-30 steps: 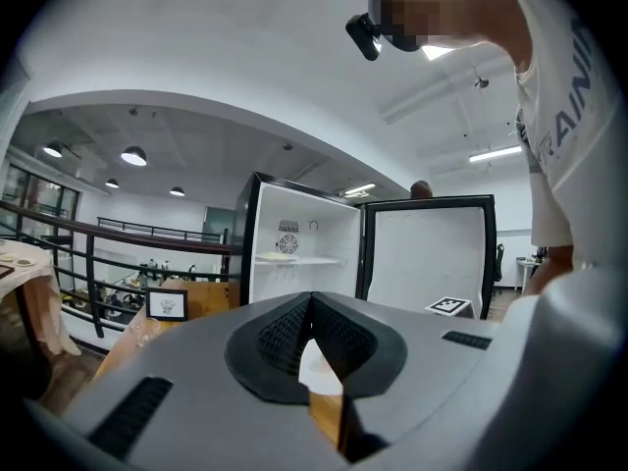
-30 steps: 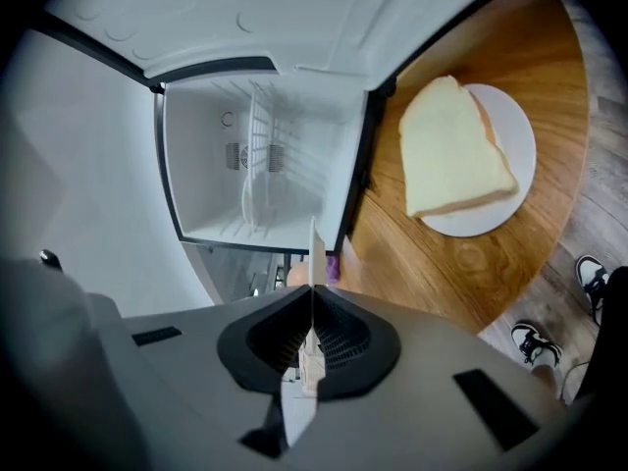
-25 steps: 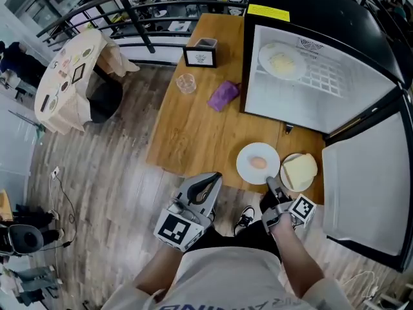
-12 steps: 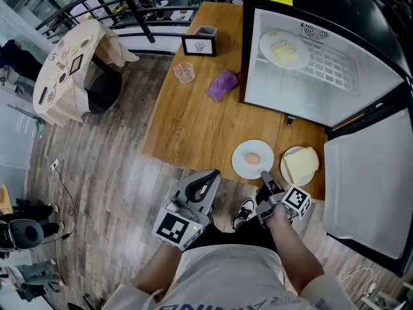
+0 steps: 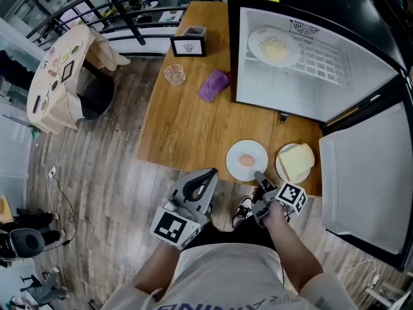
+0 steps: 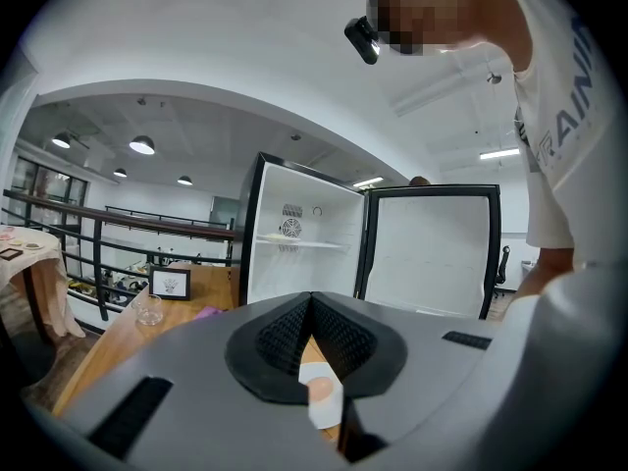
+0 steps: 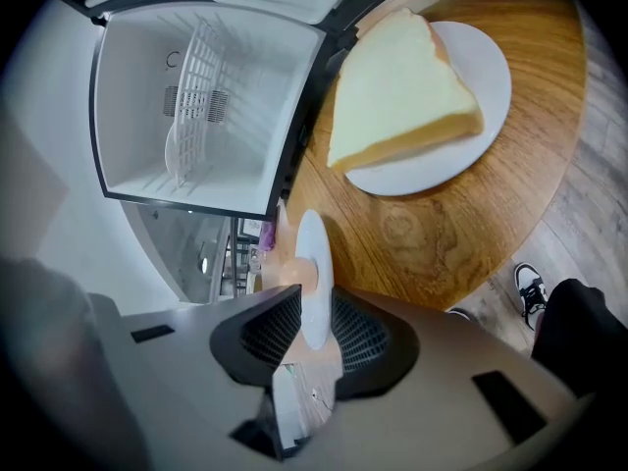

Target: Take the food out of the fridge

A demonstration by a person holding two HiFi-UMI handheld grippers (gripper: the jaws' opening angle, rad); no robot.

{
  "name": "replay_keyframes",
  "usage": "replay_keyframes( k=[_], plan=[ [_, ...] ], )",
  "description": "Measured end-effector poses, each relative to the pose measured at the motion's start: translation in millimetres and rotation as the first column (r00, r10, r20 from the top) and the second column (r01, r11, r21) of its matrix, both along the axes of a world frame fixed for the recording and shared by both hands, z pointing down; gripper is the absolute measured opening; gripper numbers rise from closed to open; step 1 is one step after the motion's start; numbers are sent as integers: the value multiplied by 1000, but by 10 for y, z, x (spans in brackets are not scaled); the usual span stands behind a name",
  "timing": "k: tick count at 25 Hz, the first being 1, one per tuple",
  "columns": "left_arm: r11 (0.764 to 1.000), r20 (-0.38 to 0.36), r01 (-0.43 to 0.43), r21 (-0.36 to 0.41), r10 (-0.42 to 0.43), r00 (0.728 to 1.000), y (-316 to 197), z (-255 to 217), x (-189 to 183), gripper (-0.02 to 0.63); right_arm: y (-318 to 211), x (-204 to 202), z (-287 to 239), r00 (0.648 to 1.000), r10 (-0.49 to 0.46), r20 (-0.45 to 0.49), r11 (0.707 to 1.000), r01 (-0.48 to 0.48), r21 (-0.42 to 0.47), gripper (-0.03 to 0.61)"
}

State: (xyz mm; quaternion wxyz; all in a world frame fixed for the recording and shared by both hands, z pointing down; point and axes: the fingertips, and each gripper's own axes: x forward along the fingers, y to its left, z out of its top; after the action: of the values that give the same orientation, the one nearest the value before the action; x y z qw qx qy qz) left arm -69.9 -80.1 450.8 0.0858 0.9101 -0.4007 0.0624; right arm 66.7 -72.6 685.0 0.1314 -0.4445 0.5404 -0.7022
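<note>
A small white plate (image 5: 246, 161) with a round pink piece of food sits near the wooden table's front edge. My right gripper (image 5: 259, 178) is at its near rim. In the right gripper view the rim (image 7: 314, 263) stands between the jaws of the right gripper (image 7: 312, 327), which are opening and no longer press on it. Beside it to the right is a plate of bread (image 5: 295, 163), also in the right gripper view (image 7: 402, 96). A third plate of food (image 5: 273, 46) rests on the shelf of the open fridge (image 5: 335, 89). My left gripper (image 5: 208, 175) hovers off the table edge, shut and empty (image 6: 312, 307).
The fridge door (image 5: 361, 186) swings wide at the right. On the table (image 5: 187, 128) lie a purple cloth (image 5: 213, 84), a drinking glass (image 5: 173, 75) and a small card stand (image 5: 188, 45). A cloth-covered round table (image 5: 55, 76) and a railing are at far left.
My right gripper has sunk slightly at the small plate's near rim. The plate and the left gripper have stayed where they were.
</note>
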Motion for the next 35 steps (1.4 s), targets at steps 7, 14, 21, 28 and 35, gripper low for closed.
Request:
replay_keyframes(
  k=[7, 14, 21, 28, 35],
  plan=[
    [1000, -5, -10, -7, 10, 1000, -30, -1, 0, 8, 112, -49, 68, 998, -58, -25, 996, 56, -68, 124],
    [999, -26, -27, -18, 27, 999, -24, -24, 36, 8, 300, -101, 165, 991, -133, -9, 977, 129, -172, 163],
    [999, -25, -49, -9, 49, 999, -49, 17, 77, 8, 394, -58, 242, 991, -136, 16, 973, 137, -187, 163],
    [997, -21, -71, -20, 70, 997, -115, 9, 134, 8, 554, -21, -139, 960, -261, -101, 962, 250, -108, 152],
    [989, -47, -145, 39, 146, 988, -368, -261, 350, 8, -49, 185, -1264, 898, -124, -423, 927, 257, 273, 29]
  ],
)
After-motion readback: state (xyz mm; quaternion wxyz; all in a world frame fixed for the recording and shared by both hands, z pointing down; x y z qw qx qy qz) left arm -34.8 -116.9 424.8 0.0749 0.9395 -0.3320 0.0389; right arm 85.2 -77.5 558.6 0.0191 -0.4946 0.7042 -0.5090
